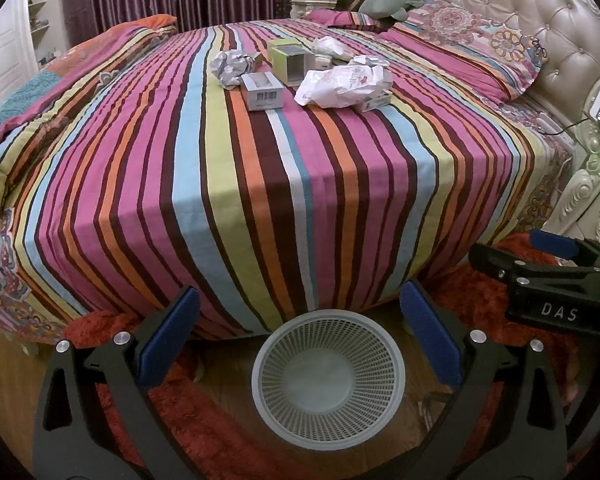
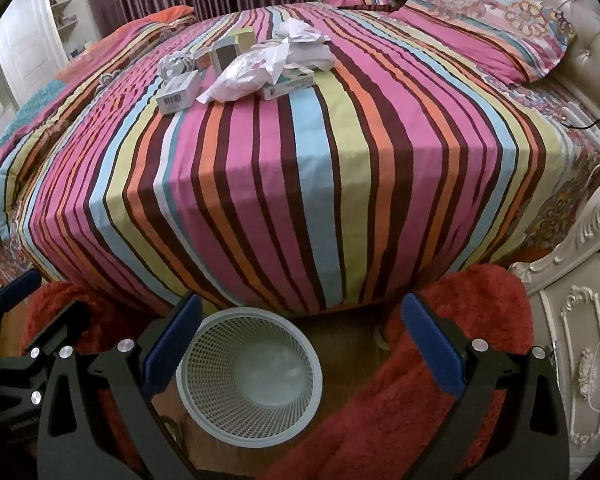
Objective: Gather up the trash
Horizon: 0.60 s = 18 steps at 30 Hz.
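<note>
I hold my left gripper [image 1: 300, 340] low over the floor at the foot of the bed [image 1: 260, 184], its blue pads spread wide and gripping nothing. The white mesh basket [image 1: 328, 378] stands on the floor right between them, at 6 o'clock in that view, its rim just below the hanging edge of the striped cover. My right gripper [image 2: 302, 344] is likewise parted and holds nothing; in its view the basket [image 2: 250, 376] sits nearer the left pad, at about 7 o'clock.

The trash lies well away from both tools, up on top of the bed at 12 o'clock in the left view and about 11 o'clock in the right. A crumpled white plastic bag [image 1: 342, 86] is the nearest big piece, with a small barcode box [image 1: 262, 90] just beside it at its 9 o'clock. Behind the box is a ball of crumpled paper [image 1: 232, 65], and an open-ended pale green box [image 1: 290, 60] stands between the paper and the bag. A flat carton [image 2: 288, 86] pokes out from under the bag at its 3 o'clock.
</note>
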Available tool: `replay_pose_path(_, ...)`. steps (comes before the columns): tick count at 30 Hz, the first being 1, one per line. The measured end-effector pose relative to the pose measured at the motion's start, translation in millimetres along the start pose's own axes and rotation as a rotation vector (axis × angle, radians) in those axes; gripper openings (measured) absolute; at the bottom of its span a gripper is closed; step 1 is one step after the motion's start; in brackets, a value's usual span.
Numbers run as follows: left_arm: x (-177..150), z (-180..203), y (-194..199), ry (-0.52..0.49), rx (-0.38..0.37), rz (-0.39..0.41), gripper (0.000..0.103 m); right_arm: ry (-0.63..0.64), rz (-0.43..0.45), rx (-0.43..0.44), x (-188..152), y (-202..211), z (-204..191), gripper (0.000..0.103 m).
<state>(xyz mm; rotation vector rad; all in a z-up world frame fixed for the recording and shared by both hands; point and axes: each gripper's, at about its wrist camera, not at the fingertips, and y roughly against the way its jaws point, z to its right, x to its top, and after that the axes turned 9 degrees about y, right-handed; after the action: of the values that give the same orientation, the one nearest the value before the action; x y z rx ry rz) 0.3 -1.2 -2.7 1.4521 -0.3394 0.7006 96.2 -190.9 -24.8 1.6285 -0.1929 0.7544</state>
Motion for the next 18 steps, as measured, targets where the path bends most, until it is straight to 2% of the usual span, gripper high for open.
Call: replay_pose_path(18,-0.7,-1.8,-0.7,-0.001,0.016,0.000,0.097,-0.007,-0.021,0.003,-1.8,-2.3,0.2,0.096)
